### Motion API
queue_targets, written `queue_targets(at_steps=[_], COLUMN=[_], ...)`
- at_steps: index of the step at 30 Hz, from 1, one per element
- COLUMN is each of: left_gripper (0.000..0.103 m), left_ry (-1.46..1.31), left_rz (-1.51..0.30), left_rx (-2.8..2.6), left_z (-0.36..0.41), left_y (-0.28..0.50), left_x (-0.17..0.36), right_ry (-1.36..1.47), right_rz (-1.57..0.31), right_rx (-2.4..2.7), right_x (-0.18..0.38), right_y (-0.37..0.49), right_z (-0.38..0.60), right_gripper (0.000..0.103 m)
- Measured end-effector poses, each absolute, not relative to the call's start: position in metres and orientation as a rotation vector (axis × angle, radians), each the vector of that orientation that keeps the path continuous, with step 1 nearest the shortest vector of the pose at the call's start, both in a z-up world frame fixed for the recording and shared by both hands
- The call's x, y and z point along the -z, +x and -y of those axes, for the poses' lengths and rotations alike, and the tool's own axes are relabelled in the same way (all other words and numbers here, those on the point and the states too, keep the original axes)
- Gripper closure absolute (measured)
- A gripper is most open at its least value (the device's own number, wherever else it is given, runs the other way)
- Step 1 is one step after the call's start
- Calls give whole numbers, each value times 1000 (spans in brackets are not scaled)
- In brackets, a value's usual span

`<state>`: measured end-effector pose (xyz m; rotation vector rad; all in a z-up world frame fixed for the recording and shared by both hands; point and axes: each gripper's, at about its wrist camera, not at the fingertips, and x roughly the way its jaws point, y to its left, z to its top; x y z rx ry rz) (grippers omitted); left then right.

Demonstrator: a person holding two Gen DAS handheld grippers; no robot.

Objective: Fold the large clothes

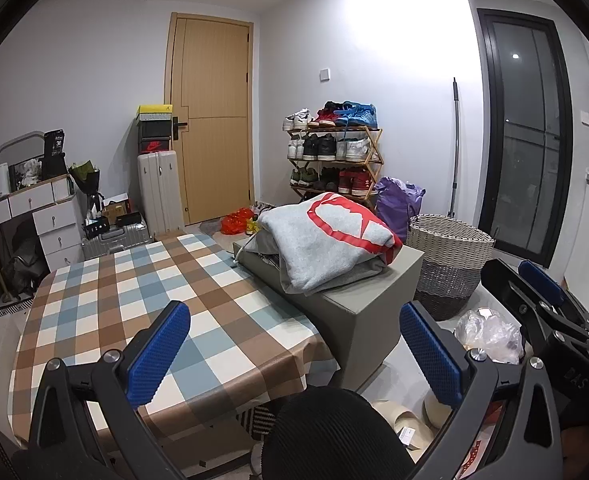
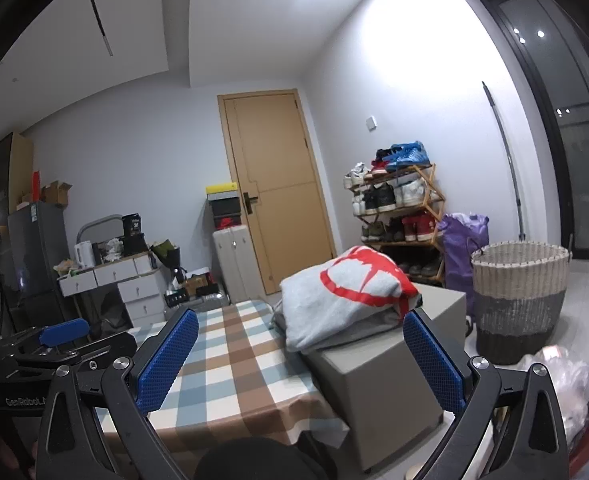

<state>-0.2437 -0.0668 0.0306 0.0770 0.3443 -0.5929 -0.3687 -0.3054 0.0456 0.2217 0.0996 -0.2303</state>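
Observation:
A grey sweatshirt with a red print (image 1: 326, 236) lies folded on top of other grey clothes on a grey box (image 1: 358, 304) to the right of the checked table (image 1: 142, 304). It also shows in the right wrist view (image 2: 346, 300) on the same box (image 2: 390, 376). My left gripper (image 1: 294, 356) is open and empty, held above the table's near edge. My right gripper (image 2: 298, 360) is open and empty, short of the pile. The right gripper also shows at the right of the left wrist view (image 1: 534, 292).
A woven laundry basket (image 2: 518, 292) stands right of the box, with a purple bag (image 2: 462, 248) and a shoe rack (image 2: 398, 208) behind. A black chair back (image 1: 334, 436) is below the grippers. A plastic bag (image 1: 490, 336) lies on the floor at right. Drawers (image 1: 50, 216) and suitcases stand by the far wall.

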Motion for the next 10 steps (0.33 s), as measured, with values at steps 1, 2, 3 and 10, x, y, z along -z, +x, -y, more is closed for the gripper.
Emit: queue_targets(at_steps=[1, 2, 3, 10], left_gripper=[1, 1, 1, 1], left_ry=[78, 78, 78, 64], left_rz=[-344, -345, -346, -363], left_rx=[594, 594, 595, 601], left_z=[66, 67, 67, 61], left_y=[-244, -244, -244, -235], left_x=[-30, -30, -30, -26], right_ry=[223, 223, 221, 227], right_rz=[-101, -102, -102, -116], right_rx=[229, 230, 230, 235], right_x=[-45, -45, -45, -42], right_y=[-369, -369, -369, -360], right_z=[306, 306, 305, 308], right_gripper=[0, 0, 0, 0])
